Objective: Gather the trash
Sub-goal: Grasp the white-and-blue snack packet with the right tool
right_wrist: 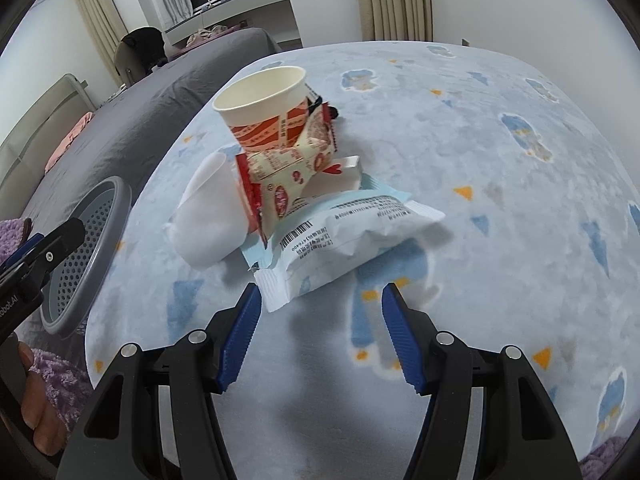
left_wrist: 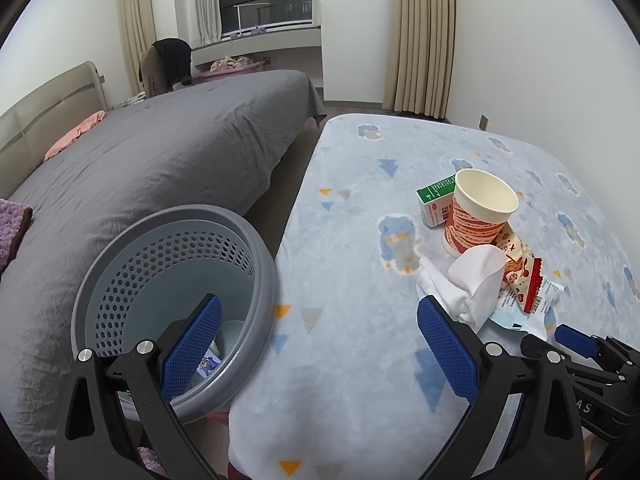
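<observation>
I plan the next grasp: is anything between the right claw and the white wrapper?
Nothing visible. The right claw stands open, and the white wrapper lies just ahead of it on the blanket.

1. The bench [right_wrist: 500, 208] wears a fuzzy, matt fleece cloth.
2. The basket [left_wrist: 256, 256] is smooth grey perforated plastic.
3. The cup [right_wrist: 264, 108] looks like matt paper.
4. The white packet [right_wrist: 352, 240] is crinkled, probably plastic film.
5. The right claw [right_wrist: 320, 336] has ridged blue pads [right_wrist: 240, 344].

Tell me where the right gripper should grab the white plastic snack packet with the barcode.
Grip the white plastic snack packet by its flat crimped near end, coming straight forward and low with the right gripper. That end sticks out toward the open fingers, clear of the red-and-cream wrapper and paper cup.
</observation>
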A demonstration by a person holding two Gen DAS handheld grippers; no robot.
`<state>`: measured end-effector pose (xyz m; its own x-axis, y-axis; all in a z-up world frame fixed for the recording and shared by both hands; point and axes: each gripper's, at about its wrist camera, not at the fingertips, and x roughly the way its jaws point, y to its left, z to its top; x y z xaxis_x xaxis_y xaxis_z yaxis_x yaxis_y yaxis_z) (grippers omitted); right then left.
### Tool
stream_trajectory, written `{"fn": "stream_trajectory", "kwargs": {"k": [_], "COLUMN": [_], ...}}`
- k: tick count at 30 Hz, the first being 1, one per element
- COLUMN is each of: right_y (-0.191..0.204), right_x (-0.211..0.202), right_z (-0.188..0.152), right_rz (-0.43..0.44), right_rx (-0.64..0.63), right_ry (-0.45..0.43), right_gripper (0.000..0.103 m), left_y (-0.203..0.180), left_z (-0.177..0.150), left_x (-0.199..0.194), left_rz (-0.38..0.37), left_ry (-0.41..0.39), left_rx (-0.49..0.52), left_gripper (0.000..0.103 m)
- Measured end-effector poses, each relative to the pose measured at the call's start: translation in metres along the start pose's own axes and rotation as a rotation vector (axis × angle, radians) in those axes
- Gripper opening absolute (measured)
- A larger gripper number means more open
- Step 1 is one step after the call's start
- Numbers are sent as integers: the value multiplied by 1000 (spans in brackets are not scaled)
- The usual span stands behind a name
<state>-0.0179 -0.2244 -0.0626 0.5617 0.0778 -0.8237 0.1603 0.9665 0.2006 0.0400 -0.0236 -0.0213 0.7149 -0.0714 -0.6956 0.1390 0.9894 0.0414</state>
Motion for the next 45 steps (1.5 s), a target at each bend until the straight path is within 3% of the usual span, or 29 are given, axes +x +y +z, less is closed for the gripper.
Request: {"fn": "stream_trajectory", "kwargs": {"k": [21, 29, 39, 45], "right_y": [-69, -62, -38, -32], "right_x": [-25, -35, -4, 17], "right_z": [0, 8, 45, 50], "right_rz": [-75, -46, -17, -19], "right_rx": [118, 100, 36, 29], "right_ry": [-40, -59, -25, 21], "right_gripper": [60, 60, 60, 60], "left_y": [-28, -39, -41, -41], "left_z": [2, 2, 3, 3], "left_x": [3, 7, 15, 19], "left_rz": [-26, -33, -23, -25], "left_ry": [3, 6, 22, 32], "left_rx": [44, 64, 65, 68], "left_gripper": [96, 96, 96, 96]}}
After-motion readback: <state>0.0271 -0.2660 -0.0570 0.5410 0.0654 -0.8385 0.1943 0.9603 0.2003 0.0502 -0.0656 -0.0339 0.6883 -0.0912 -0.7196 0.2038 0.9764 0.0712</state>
